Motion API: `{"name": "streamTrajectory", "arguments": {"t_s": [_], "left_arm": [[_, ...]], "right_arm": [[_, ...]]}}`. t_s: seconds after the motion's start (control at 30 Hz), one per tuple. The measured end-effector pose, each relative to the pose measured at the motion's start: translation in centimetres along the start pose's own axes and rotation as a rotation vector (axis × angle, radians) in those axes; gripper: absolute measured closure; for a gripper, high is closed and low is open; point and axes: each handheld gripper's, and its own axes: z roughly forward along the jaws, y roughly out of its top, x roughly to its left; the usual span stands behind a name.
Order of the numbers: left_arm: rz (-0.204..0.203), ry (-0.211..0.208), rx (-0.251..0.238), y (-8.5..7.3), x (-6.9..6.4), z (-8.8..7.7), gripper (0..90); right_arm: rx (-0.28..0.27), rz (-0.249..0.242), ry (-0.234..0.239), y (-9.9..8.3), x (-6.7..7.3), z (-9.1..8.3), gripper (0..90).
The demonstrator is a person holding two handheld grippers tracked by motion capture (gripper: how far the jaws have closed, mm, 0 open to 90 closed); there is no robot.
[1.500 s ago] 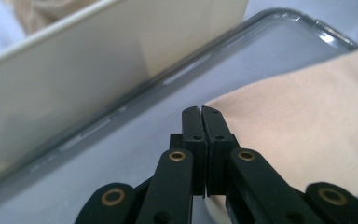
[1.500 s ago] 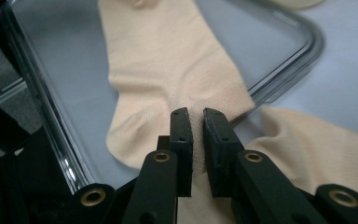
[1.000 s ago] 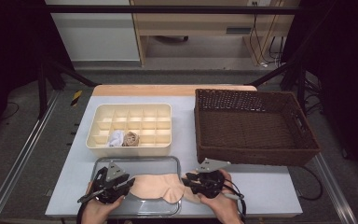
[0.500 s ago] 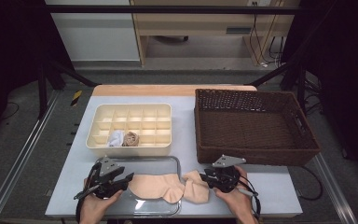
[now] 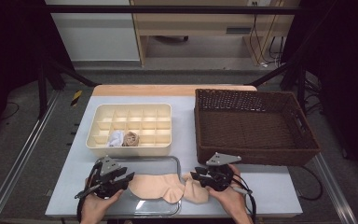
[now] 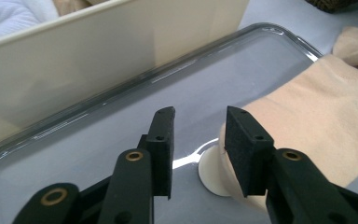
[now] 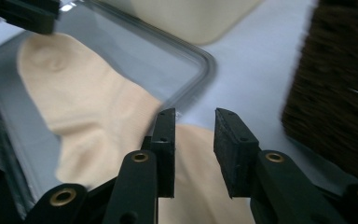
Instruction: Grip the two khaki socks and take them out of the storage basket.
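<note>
Since earlier, left gripper (image 5: 123, 179) narrowed, ungripping; right gripper (image 5: 196, 176) parted over sock (image 5: 161, 186), contact hidden.

High view: fixed above the near table edge, looking forward and down, wide enough to take in the whole light grey table (image 5: 270, 186). Left gripper view: low and close, looking along its black jaws. Right gripper view: same, from the other side. All three share the clear plastic tray (image 5: 165, 161) (image 6: 121, 93) (image 7: 200, 58) and flat beige sock (image 5: 156, 185) (image 6: 317, 121) (image 7: 84, 102).

Wicker basket (image 5: 256, 123) (dark), divided box (image 5: 133, 123).
</note>
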Motion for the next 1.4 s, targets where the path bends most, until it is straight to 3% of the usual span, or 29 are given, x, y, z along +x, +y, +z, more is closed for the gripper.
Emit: {"name": "streamTrajectory", "arguments": {"t_s": [0.1,0.2,0.3,0.37,0.47,0.6,0.67,0.97,1.0,1.23,1.4], "left_arm": [[0.012,-0.003,0.01,0.0,-0.1,0.2,66.7],[0.015,-0.004,0.019,0.0,-0.2,0.3,67.6],[0.015,-0.003,0.019,0.0,-0.1,0.3,67.9],[0.014,-0.002,0.022,0.0,0.0,0.3,68.0],[0.011,0.0,0.02,0.0,0.0,0.3,68.1],[0.009,0.002,0.02,-0.1,0.1,0.2,68.1],[0.013,0.002,0.026,-0.1,0.1,0.3,68.1],[0.021,0.003,0.037,-0.2,-0.2,0.5,68.1],[0.023,0.004,0.038,-0.2,-0.2,0.5,68.1],[0.021,0.006,0.037,-0.2,-0.2,0.5,68.1],[0.023,0.006,0.039,-0.2,-0.3,0.5,68.0]], "right_arm": [[0.007,-0.02,0.022,0.4,0.9,0.8,68.8],[0.034,-0.034,0.013,0.7,1.2,1.5,69.4],[0.079,-0.045,0.0,0.5,1.1,2.1,75.7],[0.093,-0.052,0.01,0.5,1.2,2.0,85.3],[0.09,-0.053,0.006,0.5,1.1,1.8,87.0],[0.044,-0.028,0.001,0.6,0.8,0.4,87.1],[-0.011,-0.015,-0.019,0.4,0.3,-1.1,87.1],[-0.061,0.03,-0.077,-1.5,-1.6,-4.2,86.7],[-0.062,0.041,-0.1,-2.1,-2.1,-4.9,86.8],[-0.021,0.067,-0.143,-3.9,-2.6,-5.9,86.5],[0.072,0.06,-0.211,-5.3,-2.9,-6.1,86.8]]}}
